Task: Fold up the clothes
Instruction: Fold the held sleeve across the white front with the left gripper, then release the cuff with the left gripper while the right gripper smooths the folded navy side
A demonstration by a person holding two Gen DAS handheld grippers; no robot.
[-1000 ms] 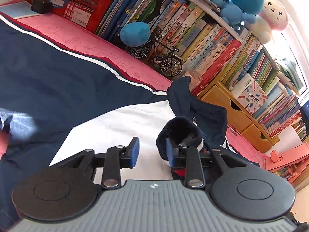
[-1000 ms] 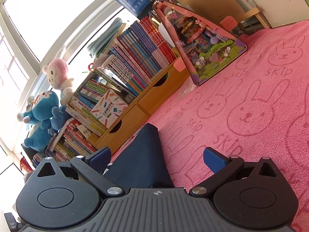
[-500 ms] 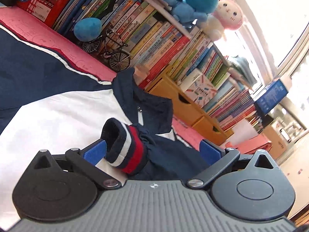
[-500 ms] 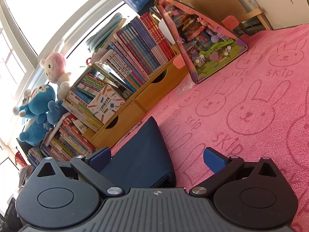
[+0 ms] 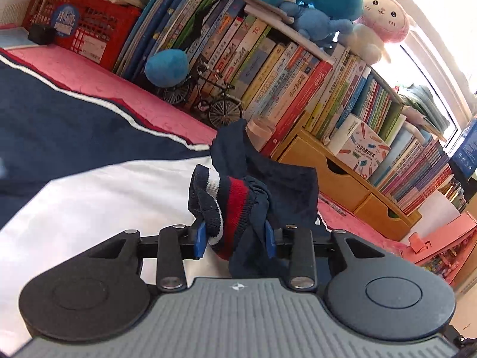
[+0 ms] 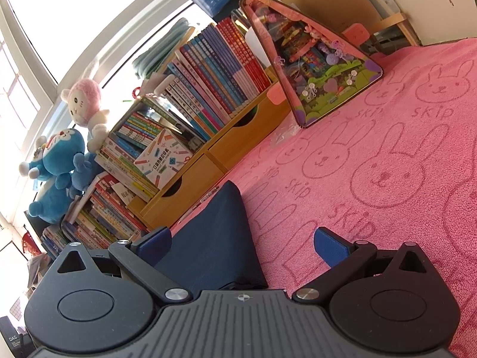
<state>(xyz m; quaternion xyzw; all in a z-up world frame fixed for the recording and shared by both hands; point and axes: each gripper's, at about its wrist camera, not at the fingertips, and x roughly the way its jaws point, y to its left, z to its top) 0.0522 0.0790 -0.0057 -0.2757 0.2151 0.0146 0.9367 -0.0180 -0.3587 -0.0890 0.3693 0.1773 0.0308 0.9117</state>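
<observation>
1. Strong daylight is pouring in through the window [image 6: 59,24] in the right wrist view, and the panes are blowing out to plain white.
2. In the left wrist view the same glare is washing out the upper right corner beside the pink plush rabbit [image 5: 384,21].
3. The pink towel [image 6: 387,164] is showing evenly lit, with its rabbit pattern staying crisp.
4. Fisheye distortion is bending the bookshelf [image 5: 298,89] and curving straight lines toward the edges.
5. Dark vignetting is creeping into the frame corners.
6. The navy fabric [image 5: 59,125] at the far left edge is smearing slightly; elsewhere both views are looking sharp.
</observation>
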